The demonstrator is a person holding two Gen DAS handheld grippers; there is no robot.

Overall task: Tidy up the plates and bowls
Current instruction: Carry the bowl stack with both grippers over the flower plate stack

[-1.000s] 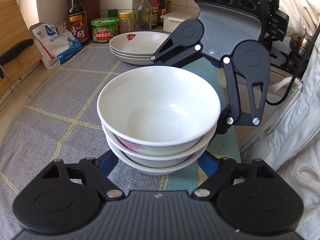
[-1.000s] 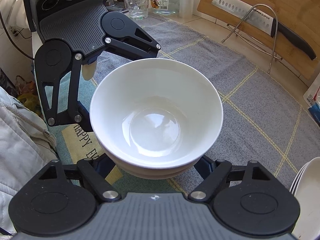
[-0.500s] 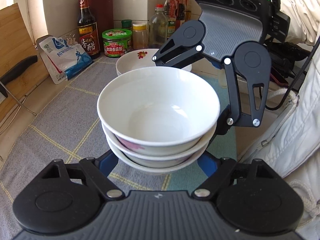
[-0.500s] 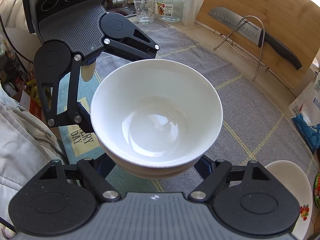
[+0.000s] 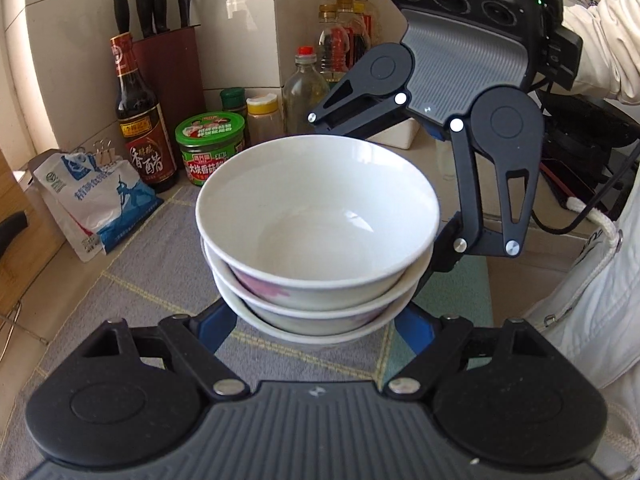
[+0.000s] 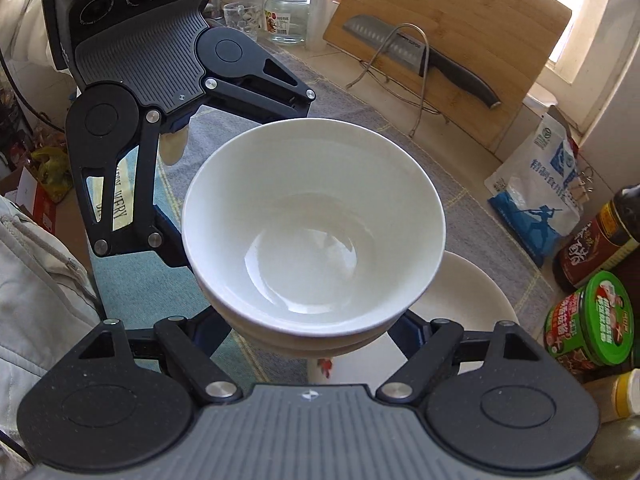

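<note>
While both tongs (image 5: pixel 316 322) (image 6: pixel 308 330) grip it, the bowl stack (image 5: pixel 316 240) hangs above the plates (image 6: pixel 472 304).

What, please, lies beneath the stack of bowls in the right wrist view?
A white plate shows beneath the stack of bowls; its near part shows a red motif. The bowls cover its centre.

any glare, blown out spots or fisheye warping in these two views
Left wrist view: a small glint inside the top bowl, wall at far left washed out, knife block and tile lines bowed by the fisheye. Right wrist view: window at top right blown out white above the cutting board, a ring of reflections on the bowl's floor, board edges curved, jars at the right edge stretched.
</note>
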